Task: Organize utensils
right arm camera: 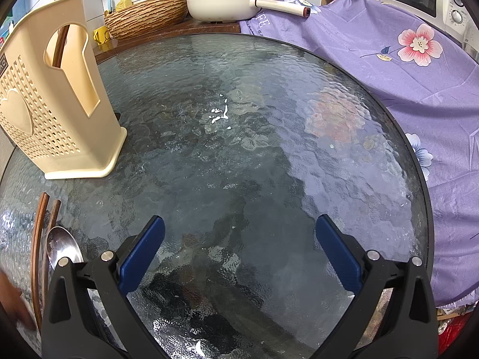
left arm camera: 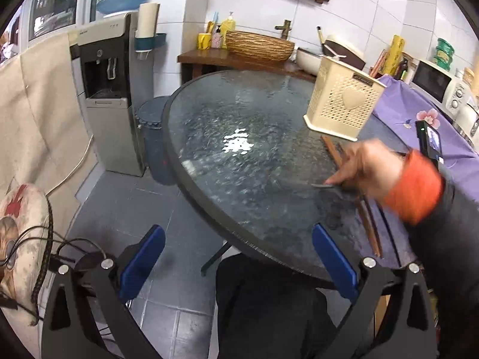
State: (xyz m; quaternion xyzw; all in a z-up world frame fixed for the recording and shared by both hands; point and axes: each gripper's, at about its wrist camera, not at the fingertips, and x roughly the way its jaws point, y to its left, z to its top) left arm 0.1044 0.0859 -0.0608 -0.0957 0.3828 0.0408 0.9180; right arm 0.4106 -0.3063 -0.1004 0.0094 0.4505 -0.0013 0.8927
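**Spoon and chopsticks wait beside the caddy**

Both our grippers, left gripper (left arm camera: pixel 238 261) and right gripper (right arm camera: pixel 239 252), gape empty. The steel spoon (right arm camera: pixel 63 246) lies beside wooden chopsticks (right arm camera: pixel 37 239) near the cream utensil holder (right arm camera: pixel 57 113). Thin, slick: we'd pinch handles.

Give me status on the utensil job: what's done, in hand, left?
Done: one brown stick-like utensil already stands in the cream holder. In hand: nothing gripped. The left gripper and right gripper are open and empty; a bare hand is at the utensils. Left: the chopsticks and spoon lie on the glass table.
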